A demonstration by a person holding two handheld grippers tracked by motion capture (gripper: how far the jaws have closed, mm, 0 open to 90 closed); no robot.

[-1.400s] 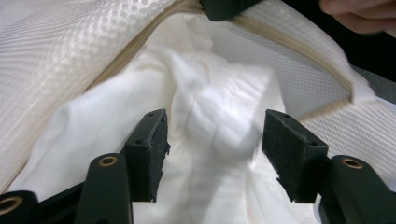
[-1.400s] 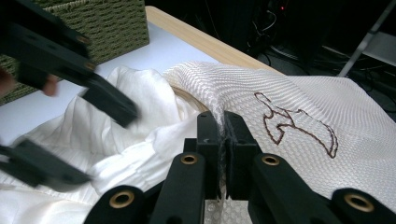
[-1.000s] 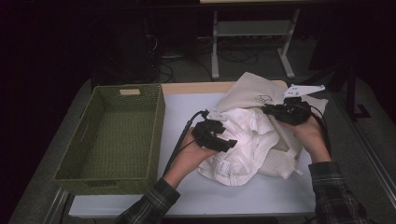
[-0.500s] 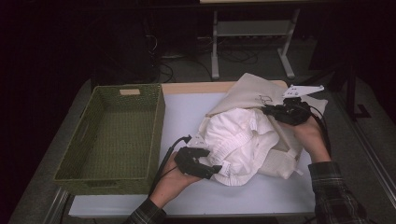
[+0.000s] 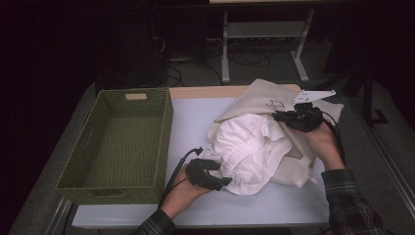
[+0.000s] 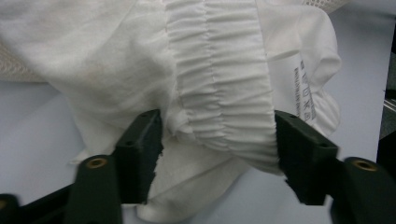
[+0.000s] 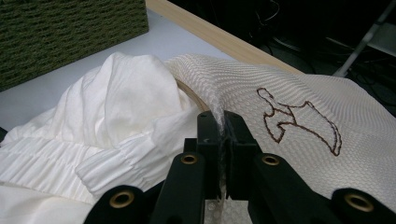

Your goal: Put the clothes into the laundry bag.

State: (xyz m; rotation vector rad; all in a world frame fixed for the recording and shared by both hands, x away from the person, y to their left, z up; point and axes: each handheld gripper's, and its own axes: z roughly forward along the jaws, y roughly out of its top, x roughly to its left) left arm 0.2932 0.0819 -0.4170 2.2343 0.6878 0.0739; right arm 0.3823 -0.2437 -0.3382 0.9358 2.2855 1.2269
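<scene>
White cloth [image 6: 140,60] still half inside the bag [image 5: 274,100] on the tabletop [image 5: 195,117] now sits between my left claw's [image 6: 217,144] closing jaws, lower than before, while my right claw [image 7: 223,140] pinches the bag's rim, ready for pulling out.

Your left gripper [image 5: 215,175] sits low at about 7 o'clock on the table, forearm coming in from the bottom edge, wrist angled so it points toward 3 o'clock. Its jaws have just been closing and stand partly apart with gathered white cloth between them; can't tell if the fingers [image 6: 140,140] actually press on it. Your right gripper [image 5: 288,117] is over at 2 o'clock, hand wrapped round it, sleeve trailing to 5 o'clock, jaws clamped tight on mesh fabric, pointing toward 9 o'clock.
</scene>
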